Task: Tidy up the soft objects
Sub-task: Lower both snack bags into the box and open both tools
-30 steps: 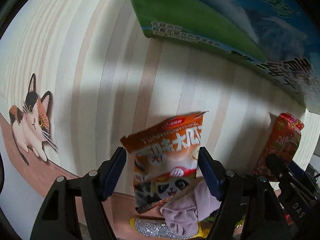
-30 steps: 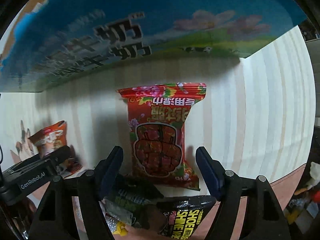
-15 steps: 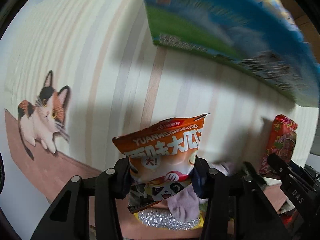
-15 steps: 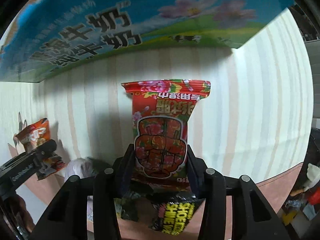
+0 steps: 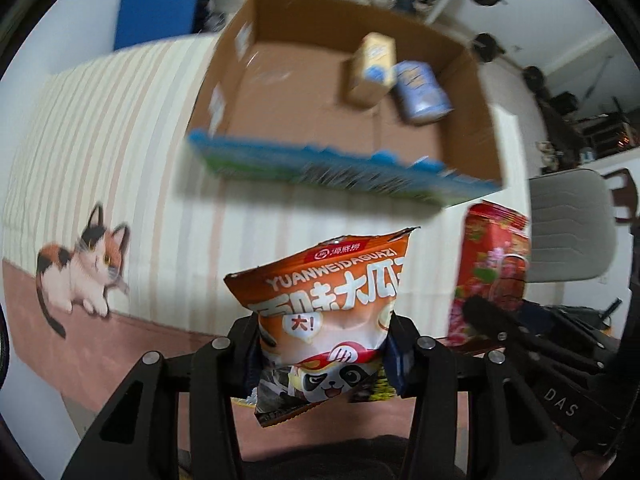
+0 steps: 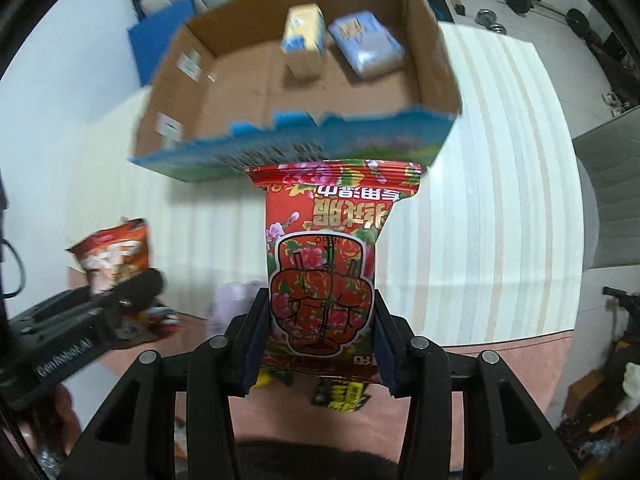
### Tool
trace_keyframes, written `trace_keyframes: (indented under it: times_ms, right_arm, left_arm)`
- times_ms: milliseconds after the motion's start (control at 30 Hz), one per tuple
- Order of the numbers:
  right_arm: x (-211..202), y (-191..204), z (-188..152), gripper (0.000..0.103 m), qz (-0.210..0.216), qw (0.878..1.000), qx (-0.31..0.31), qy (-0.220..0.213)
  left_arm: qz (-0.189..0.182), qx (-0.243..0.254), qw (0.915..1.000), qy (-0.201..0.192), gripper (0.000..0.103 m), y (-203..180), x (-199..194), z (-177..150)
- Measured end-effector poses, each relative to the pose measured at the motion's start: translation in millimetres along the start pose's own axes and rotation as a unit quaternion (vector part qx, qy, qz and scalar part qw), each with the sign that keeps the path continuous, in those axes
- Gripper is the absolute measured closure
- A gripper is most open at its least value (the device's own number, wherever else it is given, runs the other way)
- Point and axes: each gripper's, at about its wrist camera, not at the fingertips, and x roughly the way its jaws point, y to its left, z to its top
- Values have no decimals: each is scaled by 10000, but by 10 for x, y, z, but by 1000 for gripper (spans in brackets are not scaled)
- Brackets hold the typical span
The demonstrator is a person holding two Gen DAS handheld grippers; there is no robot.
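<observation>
My left gripper [image 5: 322,354] is shut on an orange snack bag [image 5: 324,304] with a panda print and holds it above the table. My right gripper [image 6: 320,344] is shut on a red floral wipes pack [image 6: 326,264] and holds it up too. Each held pack shows in the other view: the red pack [image 5: 494,268] at the right, the orange bag [image 6: 114,254] at the left. Ahead stands an open cardboard box [image 5: 472,128] with a blue printed front wall [image 6: 304,148]. Inside lie a yellow carton [image 6: 302,40] and a blue-white pack [image 6: 366,46].
The box stands on a striped cloth [image 6: 500,220] with a cat picture [image 5: 80,264]. Below my right gripper lie a black-yellow packet [image 6: 340,394] and a lilac cloth [image 6: 234,304]. A grey chair [image 5: 568,224] stands at the right. Room clutter lies beyond.
Both grippers closed on their packs and lifted them up. The view rose from under the box's front wall to above its rim, so the inside now shows.
</observation>
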Motion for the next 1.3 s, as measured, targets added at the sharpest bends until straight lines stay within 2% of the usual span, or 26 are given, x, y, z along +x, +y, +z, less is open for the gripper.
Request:
trace_keyframes:
  times_ms: [133, 233, 400, 500, 600, 767, 900, 1200, 1300]
  right_arm:
    - [-411, 4, 248, 54, 310, 9993, 21, -204]
    - [-565, 37, 559, 54, 234, 9989, -40, -392]
    - [-348, 5, 1228, 54, -116, 9995, -93, -264]
    - [-23, -9, 1599, 54, -373, 9993, -77, 33]
    - [338, -57, 1792, 54, -577, 9977, -39, 349]
    - [824, -90, 1951, 54, -711, 9941, 71, 812]
    - [1139, -185, 2006, 54, -803, 9912, 154, 1038]
    - [1414, -250, 2083, 54, -912, 9874, 225, 1277]
    - [1453, -241, 2109, 51, -871, 9864, 256, 1370]
  left_arm:
    - [-118, 216, 9994, -240, 58, -142, -260, 328]
    - [-58, 338, 9988, -345, 58, -173, -321, 721]
    - [169, 340, 9991, -183, 58, -120, -83, 1498]
    - [293, 251, 9992, 45, 58, -46, 236, 1913]
    - [422, 248, 9984, 296, 58, -24, 584, 2233]
    - [554, 275, 9952, 763, 58, -28, 1128, 2582]
    - [619, 326, 9933, 921, 58, -38, 1350, 2756]
    - [550, 495, 9886, 1311, 56, -141, 1670, 3087]
    - [406, 284, 9869, 1534, 55, -103, 1743, 3159]
